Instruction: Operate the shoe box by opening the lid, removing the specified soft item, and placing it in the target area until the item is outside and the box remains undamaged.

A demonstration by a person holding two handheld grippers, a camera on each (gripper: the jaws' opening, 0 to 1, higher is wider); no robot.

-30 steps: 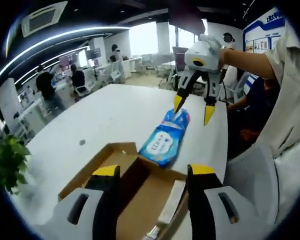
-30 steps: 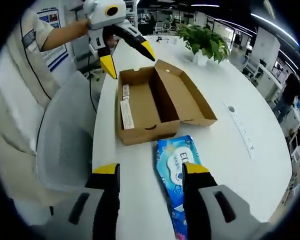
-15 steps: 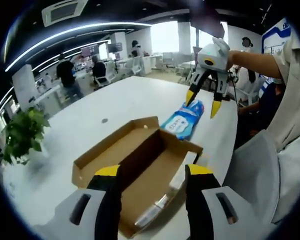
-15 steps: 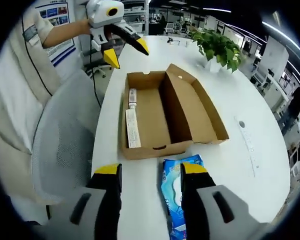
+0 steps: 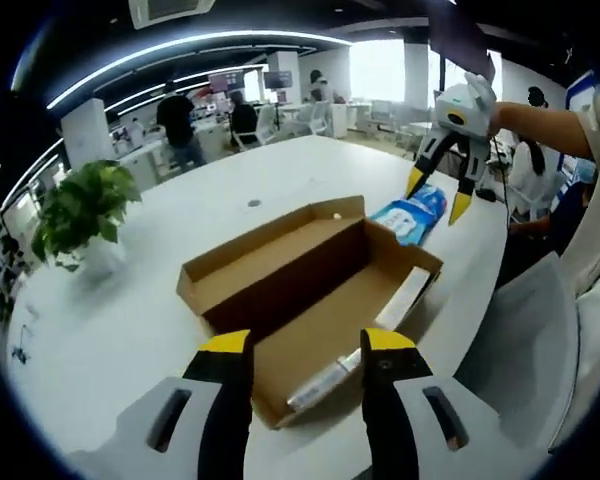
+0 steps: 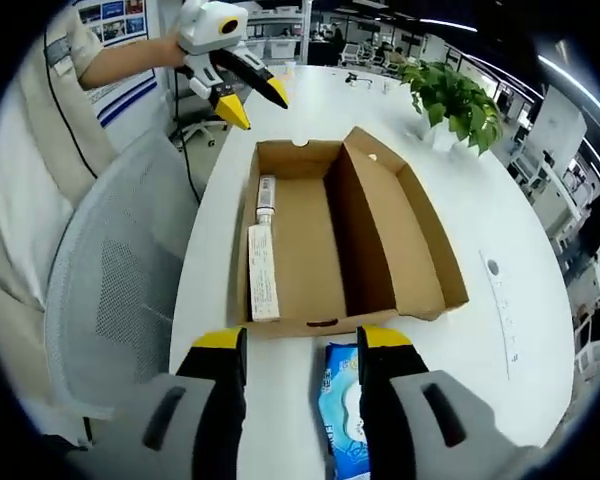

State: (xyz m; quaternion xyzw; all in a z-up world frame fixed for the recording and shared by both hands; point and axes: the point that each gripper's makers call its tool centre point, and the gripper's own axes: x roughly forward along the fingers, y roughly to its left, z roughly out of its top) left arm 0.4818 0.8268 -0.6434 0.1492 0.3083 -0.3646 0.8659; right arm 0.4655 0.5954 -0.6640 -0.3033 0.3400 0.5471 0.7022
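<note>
My right gripper [image 6: 291, 345] hangs with its jaws spread and nothing between them, just over the blue wipes pack [image 6: 342, 420], which lies flat on the white table [image 6: 460, 230] right beside the short end of the shoe box [image 6: 345, 240]. My left gripper [image 5: 300, 350] is likewise open and empty, hovering above the box's other end. The lid is folded back flat and the soft pack is outside, so I judge the job nearly finished.

What worries me is the leaving. The pack sits almost touching the box wall, so if I drop my right jaws or swing them forward carelessly, I could nudge the pack back against the cardboard or dent that thin front edge. My left jaws hang over the open tray (a tube and a paper slip lie along its side), and a low pull-away could catch the rim and tear or drag the box. The table edge beside the mesh chair [image 6: 110, 300] is close too.
</note>
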